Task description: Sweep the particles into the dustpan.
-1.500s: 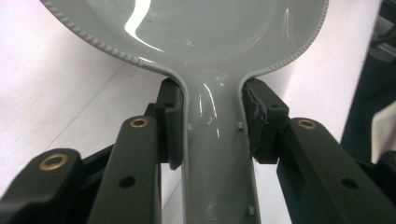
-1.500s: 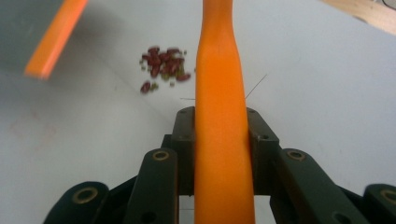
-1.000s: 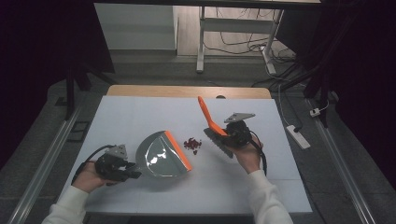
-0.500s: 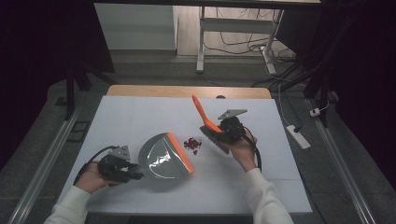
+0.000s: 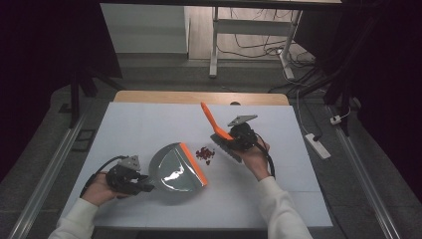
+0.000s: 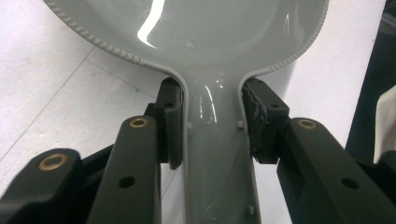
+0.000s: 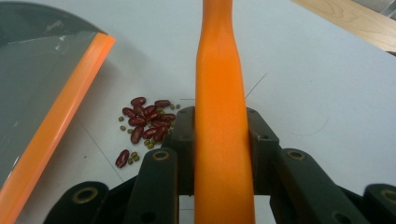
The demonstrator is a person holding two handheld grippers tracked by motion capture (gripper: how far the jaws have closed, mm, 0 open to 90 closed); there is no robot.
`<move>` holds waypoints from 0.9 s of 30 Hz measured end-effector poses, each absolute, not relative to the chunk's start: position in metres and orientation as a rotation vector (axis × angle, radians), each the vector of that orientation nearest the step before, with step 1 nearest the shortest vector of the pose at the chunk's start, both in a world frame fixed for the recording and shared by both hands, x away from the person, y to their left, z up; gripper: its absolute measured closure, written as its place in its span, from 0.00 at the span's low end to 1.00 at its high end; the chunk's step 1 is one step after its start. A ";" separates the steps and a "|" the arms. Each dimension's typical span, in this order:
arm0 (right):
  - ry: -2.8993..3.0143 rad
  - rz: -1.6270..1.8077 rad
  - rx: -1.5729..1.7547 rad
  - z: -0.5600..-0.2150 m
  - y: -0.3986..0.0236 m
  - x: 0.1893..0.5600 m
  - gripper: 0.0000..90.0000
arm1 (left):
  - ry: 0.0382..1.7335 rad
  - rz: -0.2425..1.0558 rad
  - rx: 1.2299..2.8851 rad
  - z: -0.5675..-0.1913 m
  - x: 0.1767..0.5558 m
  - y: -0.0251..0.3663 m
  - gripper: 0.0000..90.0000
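Since the earlier frame the right gripper slid its brush left toward the beans; the dustpan and left gripper stayed put. Both grippers are clamped tight: left on the grey dustpan handle, right on the orange brush handle, which is the sensible hold since both look like light, stiff, slick plastic. The beans are small and likely to roll, sitting mid-frame on the desk just right of the dustpan's orange lip. Dustpan mouth points right toward them; the brush handle's long axis slants to the upper left.
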State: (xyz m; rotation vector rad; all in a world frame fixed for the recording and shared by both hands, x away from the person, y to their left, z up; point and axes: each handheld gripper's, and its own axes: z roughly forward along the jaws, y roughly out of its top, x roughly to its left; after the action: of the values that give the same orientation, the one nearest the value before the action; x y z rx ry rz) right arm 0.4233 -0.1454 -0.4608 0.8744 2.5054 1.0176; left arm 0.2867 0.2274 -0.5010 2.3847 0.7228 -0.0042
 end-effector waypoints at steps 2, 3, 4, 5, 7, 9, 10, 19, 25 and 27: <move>2.509 1.019 0.878 -0.462 -0.145 0.423 0.78 | 0.730 -0.002 2.385 -0.501 0.287 0.228 0.68; 2.510 1.016 0.877 -0.462 -0.144 0.424 0.78 | 0.734 -0.002 2.385 -0.501 0.287 0.229 0.68; 2.513 1.011 0.872 -0.463 -0.144 0.424 0.78 | 0.737 -0.002 2.384 -0.501 0.287 0.229 0.68; 2.514 1.011 0.879 -0.463 -0.144 0.424 0.78 | 0.743 -0.004 2.381 -0.501 0.287 0.229 0.68; 2.516 1.009 0.878 -0.463 -0.143 0.423 0.78 | 0.749 -0.013 2.380 -0.501 0.288 0.229 0.68; 2.517 1.008 0.870 -0.463 -0.142 0.423 0.78 | 0.750 -0.016 2.380 -0.502 0.288 0.230 0.68; 2.517 1.009 0.873 -0.464 -0.142 0.423 0.78 | 0.751 -0.017 2.383 -0.502 0.288 0.230 0.68; 2.524 0.989 0.858 -0.467 -0.135 0.425 0.78 | 0.760 -0.042 2.396 -0.506 0.291 0.225 0.68; 2.531 0.969 0.857 -0.472 -0.127 0.429 0.78 | 0.763 -0.061 2.410 -0.509 0.295 0.222 0.68; 2.537 0.966 0.854 -0.474 -0.124 0.431 0.78 | 0.766 -0.063 2.409 -0.510 0.296 0.222 0.68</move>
State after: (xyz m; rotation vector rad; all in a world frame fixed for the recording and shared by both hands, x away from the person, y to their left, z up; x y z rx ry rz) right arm 0.4306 -0.1244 -0.4740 0.8535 2.5369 0.9658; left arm 0.2961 0.2218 -0.5098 2.4089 0.7657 -0.0632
